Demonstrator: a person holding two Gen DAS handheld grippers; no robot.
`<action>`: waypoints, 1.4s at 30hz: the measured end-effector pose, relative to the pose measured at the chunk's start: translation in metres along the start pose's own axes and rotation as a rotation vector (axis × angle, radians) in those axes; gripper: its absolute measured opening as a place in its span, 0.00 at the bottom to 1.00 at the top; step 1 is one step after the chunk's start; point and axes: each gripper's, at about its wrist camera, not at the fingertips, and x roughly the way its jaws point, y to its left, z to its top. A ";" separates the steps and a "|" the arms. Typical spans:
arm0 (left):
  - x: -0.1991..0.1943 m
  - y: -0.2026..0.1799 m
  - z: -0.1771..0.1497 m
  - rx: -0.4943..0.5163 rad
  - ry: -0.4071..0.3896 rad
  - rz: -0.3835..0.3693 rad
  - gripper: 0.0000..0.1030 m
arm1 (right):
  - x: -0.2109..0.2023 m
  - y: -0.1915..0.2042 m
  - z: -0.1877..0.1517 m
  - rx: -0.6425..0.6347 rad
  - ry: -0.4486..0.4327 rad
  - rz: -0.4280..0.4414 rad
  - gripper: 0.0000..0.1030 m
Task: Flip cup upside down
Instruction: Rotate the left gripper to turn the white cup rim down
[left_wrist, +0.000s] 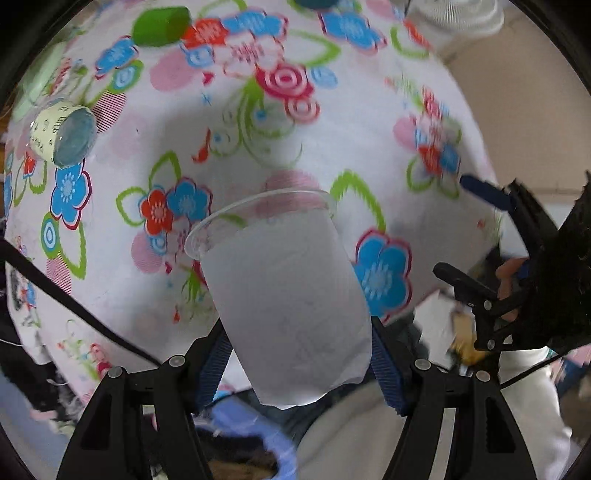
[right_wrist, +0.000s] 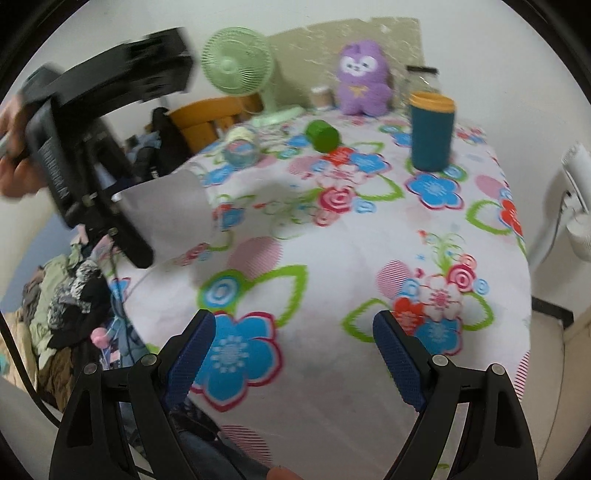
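Note:
A frosted clear plastic cup (left_wrist: 288, 295) sits between the blue pads of my left gripper (left_wrist: 299, 354), which is shut on its lower body. The cup is held in the air above the floral tablecloth (left_wrist: 258, 140), rim pointing away and tilted left. In the right wrist view the same cup (right_wrist: 173, 214) shows at the left, lying sideways in the left gripper (right_wrist: 110, 206) over the table's left edge. My right gripper (right_wrist: 291, 350) is open and empty above the near part of the table.
On the table lie a green cup on its side (right_wrist: 322, 136), a glass jar on its side (right_wrist: 242, 147) and an upright teal tumbler (right_wrist: 431, 131). A purple plush toy (right_wrist: 364, 79) and green fan (right_wrist: 238, 61) stand at the back. A clothes pile (right_wrist: 62, 295) lies left.

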 end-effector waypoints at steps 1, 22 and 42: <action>0.001 -0.002 0.001 0.013 0.030 0.015 0.70 | -0.001 0.005 -0.002 -0.013 -0.011 0.017 0.86; 0.062 -0.029 0.034 0.206 0.458 0.096 0.71 | 0.001 0.021 -0.024 -0.031 -0.054 0.118 0.86; 0.048 -0.045 0.062 0.239 0.394 0.097 0.85 | 0.006 0.016 -0.014 -0.027 -0.061 0.090 0.86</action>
